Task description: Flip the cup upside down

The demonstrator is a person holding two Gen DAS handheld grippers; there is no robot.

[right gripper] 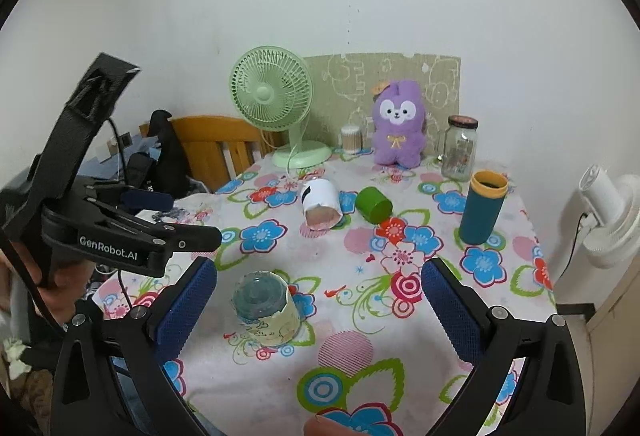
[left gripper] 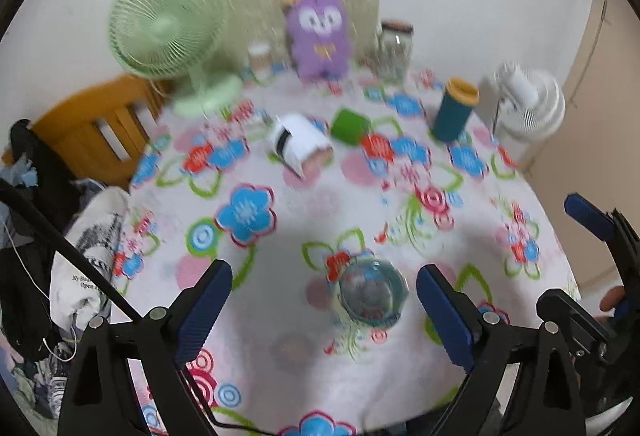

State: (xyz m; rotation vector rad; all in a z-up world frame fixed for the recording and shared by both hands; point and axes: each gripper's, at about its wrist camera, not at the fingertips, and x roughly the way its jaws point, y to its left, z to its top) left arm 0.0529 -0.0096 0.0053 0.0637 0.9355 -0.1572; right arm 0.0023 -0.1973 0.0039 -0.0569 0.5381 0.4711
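A clear glass cup with a pale printed band stands upside down on the floral tablecloth, base up. It also shows in the right wrist view. My left gripper is open and empty, its blue pads on either side of the cup and apart from it. My right gripper is open and empty, with the cup just right of its left pad. The left gripper's body shows at the left of the right wrist view.
On the table lie a white cup and a green cup on their sides. A teal tumbler, glass jar, purple plush and green fan stand behind. A white fan is at right, a wooden chair at left.
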